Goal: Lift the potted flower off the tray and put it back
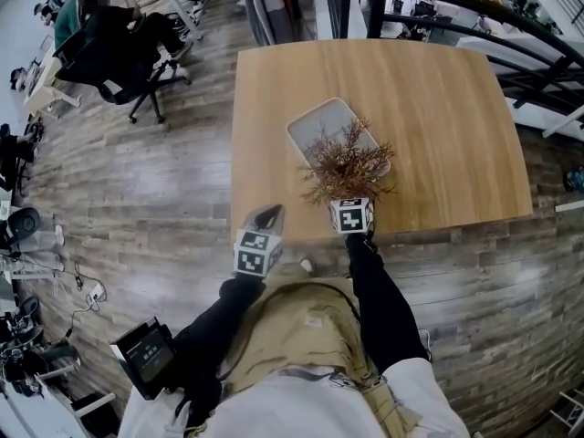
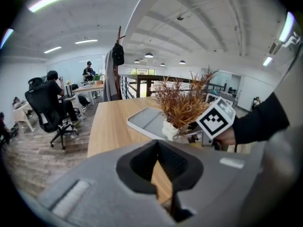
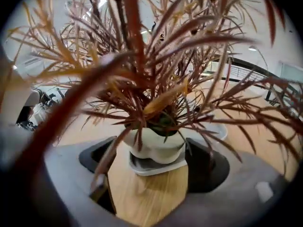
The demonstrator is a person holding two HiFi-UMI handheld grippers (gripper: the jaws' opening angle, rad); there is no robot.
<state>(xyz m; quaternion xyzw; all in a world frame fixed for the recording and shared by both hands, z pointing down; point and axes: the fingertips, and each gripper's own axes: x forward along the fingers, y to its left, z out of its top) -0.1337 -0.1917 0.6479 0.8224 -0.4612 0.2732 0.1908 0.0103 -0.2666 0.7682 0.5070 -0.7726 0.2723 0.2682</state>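
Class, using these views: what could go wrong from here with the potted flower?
The potted flower stands at the near corner of the tray, so a nudge from the open right tongs might tip it over the rim.
Its rounded white pot may slip if gripped low.
Its leaves overhang the tongs and could snag.

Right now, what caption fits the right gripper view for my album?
Open jaws either side of the white pot of reddish leaves, standing on the grey tray.
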